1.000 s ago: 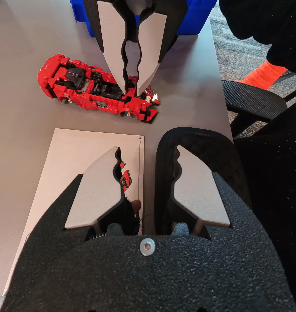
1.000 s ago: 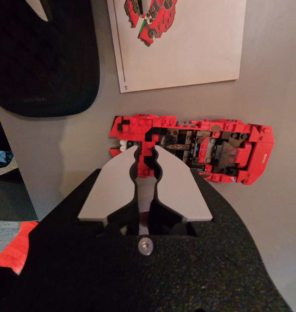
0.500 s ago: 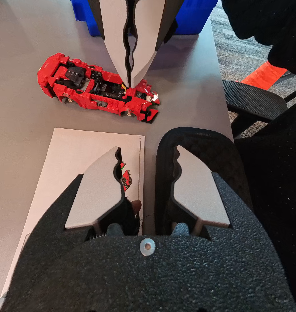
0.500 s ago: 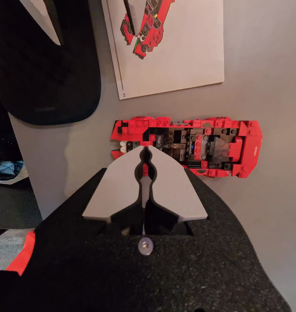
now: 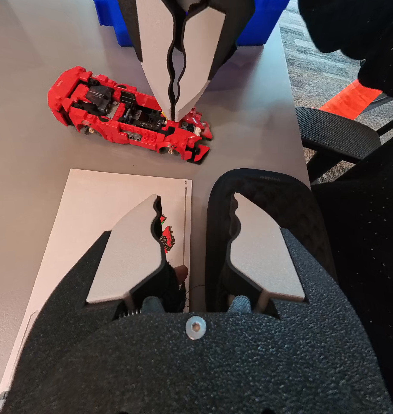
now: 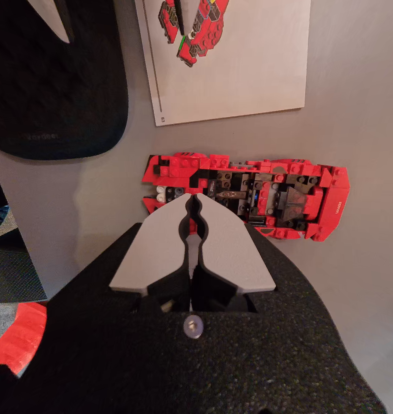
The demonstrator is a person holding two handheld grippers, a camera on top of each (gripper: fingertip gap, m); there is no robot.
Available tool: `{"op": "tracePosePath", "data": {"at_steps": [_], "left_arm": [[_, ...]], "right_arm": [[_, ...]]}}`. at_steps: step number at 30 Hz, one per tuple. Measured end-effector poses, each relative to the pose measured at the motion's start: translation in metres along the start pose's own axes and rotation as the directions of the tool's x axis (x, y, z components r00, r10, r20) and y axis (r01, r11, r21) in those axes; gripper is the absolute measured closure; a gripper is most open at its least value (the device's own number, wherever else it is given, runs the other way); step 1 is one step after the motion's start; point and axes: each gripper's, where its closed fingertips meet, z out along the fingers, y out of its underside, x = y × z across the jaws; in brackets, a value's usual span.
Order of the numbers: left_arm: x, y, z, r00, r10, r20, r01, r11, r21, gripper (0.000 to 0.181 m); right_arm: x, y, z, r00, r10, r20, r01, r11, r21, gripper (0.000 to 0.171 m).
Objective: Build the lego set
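Observation:
A partly built red and black lego car (image 5: 123, 121) lies on the grey table (image 5: 34, 67), its top open. It also shows in the right wrist view (image 6: 269, 197). My right gripper (image 5: 173, 116) is shut, with its tips down on the car's front end (image 6: 192, 196); I see no loose piece between the fingers. My left gripper (image 5: 196, 195) is open and empty, held above the right edge of the instruction page (image 5: 114, 212). One of its fingers (image 6: 186, 26) hangs over the page's drawing in the right wrist view.
A blue bin (image 5: 110, 18) stands behind the car. A black mesh chair back (image 5: 269, 186) leans against the table's right edge, under my left gripper's right finger. Another chair seat (image 5: 336, 132) and an orange-red item (image 5: 352, 98) are on the floor side. The left gripper's tips are roughly 10 cm from the right gripper's.
My right gripper's jaws have closed from slightly apart to shut, staying at the car's front end. My left gripper has not moved.

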Motion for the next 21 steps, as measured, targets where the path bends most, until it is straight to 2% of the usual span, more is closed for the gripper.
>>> {"op": "tracePosePath", "data": {"at_steps": [8, 21], "left_arm": [[0.0005, 0.0004, 0.001, 1.0, -0.003, -0.006, 0.003, 1.0, 0.003, 0.123], [0.0013, 0.0003, 0.0018, 1.0, -0.008, -0.016, 0.008, 1.0, 0.011, 0.123]], "right_arm": [[-0.0011, -0.0005, 0.0004, 0.997, -0.04, -0.067, 0.035, 0.997, -0.072, 0.171], [-0.001, -0.0003, 0.0004, 0.997, -0.024, -0.067, 0.017, 0.995, -0.101, 0.171]]}}
